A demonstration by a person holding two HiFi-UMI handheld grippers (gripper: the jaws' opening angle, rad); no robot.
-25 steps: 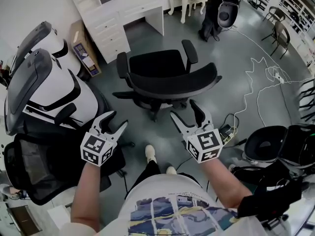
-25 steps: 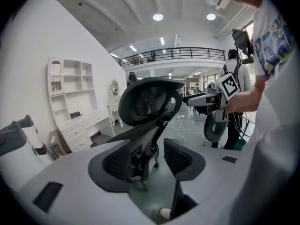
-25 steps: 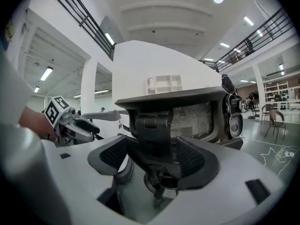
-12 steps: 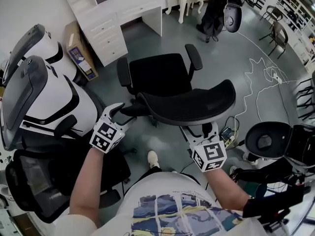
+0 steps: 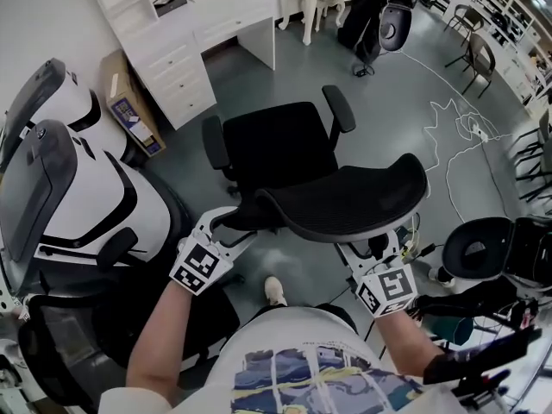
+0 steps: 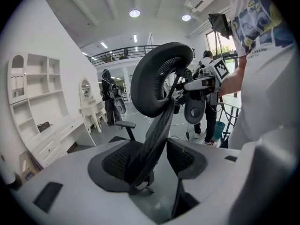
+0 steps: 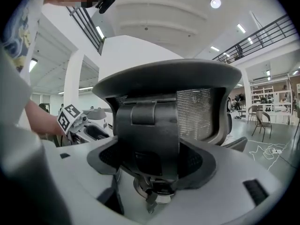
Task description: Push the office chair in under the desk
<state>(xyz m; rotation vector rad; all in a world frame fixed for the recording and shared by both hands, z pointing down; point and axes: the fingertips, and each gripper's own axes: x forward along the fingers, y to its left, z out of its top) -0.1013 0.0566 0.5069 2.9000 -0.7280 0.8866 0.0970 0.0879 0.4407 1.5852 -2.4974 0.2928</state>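
- Black mesh fills both gripper views: the office chair [image 5: 280, 149] stands on open grey floor at your 12 o'clock, its seat turned towards the white desk [image 5: 220, 24] at about 11 o'clock. It is well apart from the desk and not yet under it.
- Your left gripper [image 5: 231, 226] sits at the 9 o'clock edge of the backrest [image 5: 345, 201]. Its jaws are spread wide with the backrest's edge standing between them, and floor shows in the gap beside it, so it reads as a straddle, not a clamp.
- Your right gripper [image 5: 375, 247] is tucked under the backrest's 5 o'clock side. Its jaws are equally wide, and the rear bracket [image 7: 147, 130] of the backrest fills the space between them.
- One gripper on each side of the backrest looks chosen for steering. Pressing evenly from behind should roll the chair straight, while a one-sided shove would likely swivel the seat.
- The desk's knee space [image 5: 231, 59] opens between the drawer unit [image 5: 181, 72] and the side panel, which looks like the slot to aim for. The armrests may be the tight fit.
- Every visible drawer is closed, so nothing inside them shows.
- A cardboard box [image 5: 128, 110] leans beside the drawer unit at 10 o'clock, its contents hidden.
- A teal bin [image 6: 219, 129] stands behind you, and its inside cannot be seen.
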